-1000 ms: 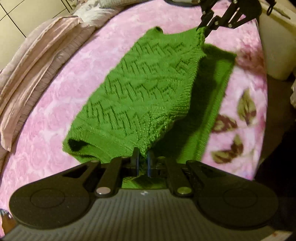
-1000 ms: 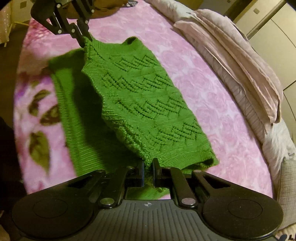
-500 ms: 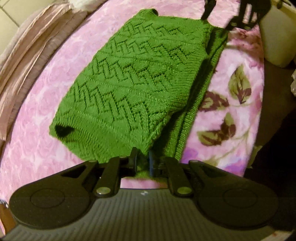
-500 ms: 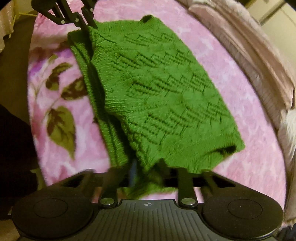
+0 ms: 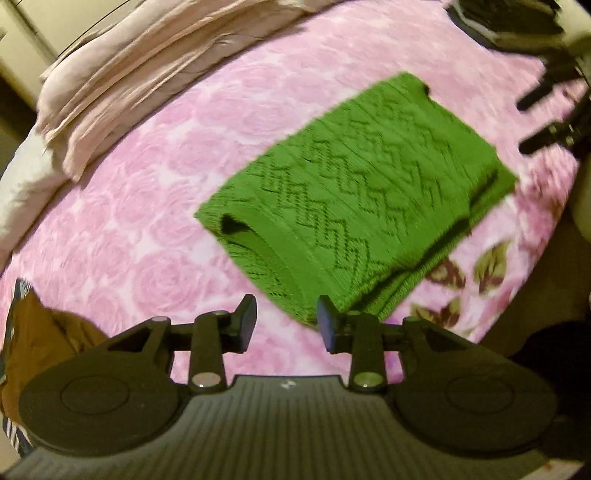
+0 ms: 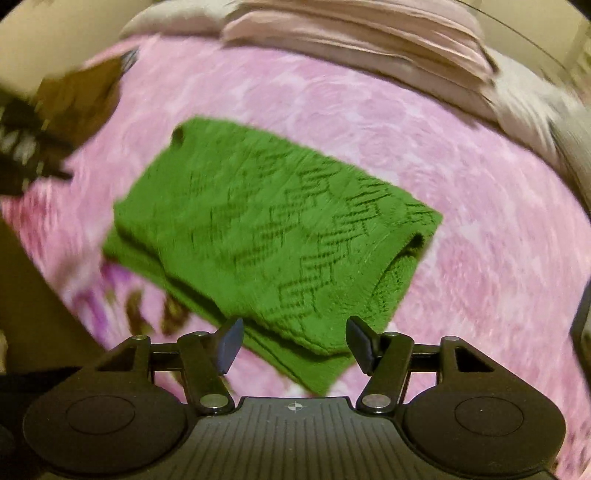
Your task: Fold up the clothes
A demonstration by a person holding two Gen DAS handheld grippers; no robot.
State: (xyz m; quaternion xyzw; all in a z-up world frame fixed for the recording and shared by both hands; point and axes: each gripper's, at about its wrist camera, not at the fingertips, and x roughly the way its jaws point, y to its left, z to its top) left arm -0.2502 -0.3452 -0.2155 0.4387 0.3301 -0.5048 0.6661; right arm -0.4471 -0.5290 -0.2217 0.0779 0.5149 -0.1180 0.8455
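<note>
The bed (image 5: 140, 236) fills both views, spread with a pink rose-patterned blanket (image 6: 461, 221) that turns to a darker leaf print at the lower right of the left wrist view and the lower left of the right wrist view. A heap of pale pink bedding (image 5: 122, 85) lies bunched along the upper left of the left wrist view and across the top of the right wrist view, and beyond it, at the top left corner of the left view, pale cupboard doors (image 5: 55, 26) show. A brown cloth (image 5: 40, 350) sits at the lower left edge of the left view; what it is cannot be told. The sweater (image 5: 354, 199), green with a zigzag knit, lies flat on the blanket in the middle of both frames, doubled over on itself with the top layer lying just short of the lower one along one long side. That fold looks done and laid down; judging by its still longish shape, another fold across may be left, though that is a guess. The left gripper (image 5: 287, 321) has just been opening and its jaws stand apart with nothing between them, above the sweater's near corner. The right gripper (image 6: 294, 345) has likewise just been opening; its jaws are released and wider, empty, over the near edge.
</note>
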